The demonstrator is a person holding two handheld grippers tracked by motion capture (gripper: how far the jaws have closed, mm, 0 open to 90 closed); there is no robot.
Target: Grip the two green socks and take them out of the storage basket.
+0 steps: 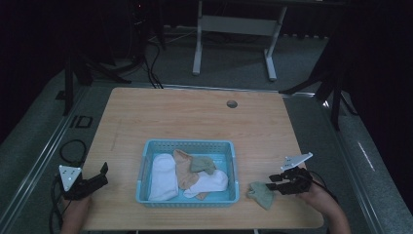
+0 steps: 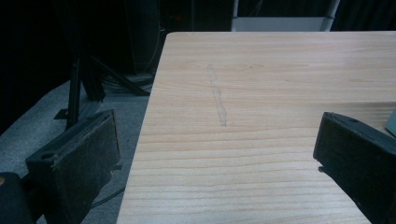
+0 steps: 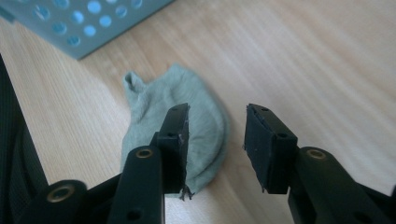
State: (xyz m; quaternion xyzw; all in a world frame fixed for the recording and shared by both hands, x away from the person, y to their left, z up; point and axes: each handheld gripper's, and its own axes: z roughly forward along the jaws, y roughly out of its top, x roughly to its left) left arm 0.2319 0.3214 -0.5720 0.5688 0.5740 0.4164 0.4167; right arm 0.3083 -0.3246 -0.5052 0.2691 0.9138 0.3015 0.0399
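A grey-green sock [image 1: 261,192] lies flat on the wooden table just right of a light blue basket [image 1: 187,144]. My right gripper [image 1: 273,183] sits low at the sock's right end. In the right gripper view its jaws [image 3: 217,116] stand apart. One jaw is over the sock [image 3: 159,100] and the other over bare wood, and neither pad presses on it. The basket holds a white sock [image 1: 163,178], a tan sock [image 1: 184,170], a second grey-green sock [image 1: 203,165] and another white sock [image 1: 212,183]. My left gripper [image 1: 103,173] rests at the table's left edge, open wide [image 2: 217,140] with nothing between its jaws.
The table's far half is bare wood with a cable hole [image 1: 232,104] near the back edge. A perforated basket wall [image 3: 74,23] stands just beyond the sock. Stands, cables and a white desk frame [image 1: 234,24] occupy the floor behind the table.
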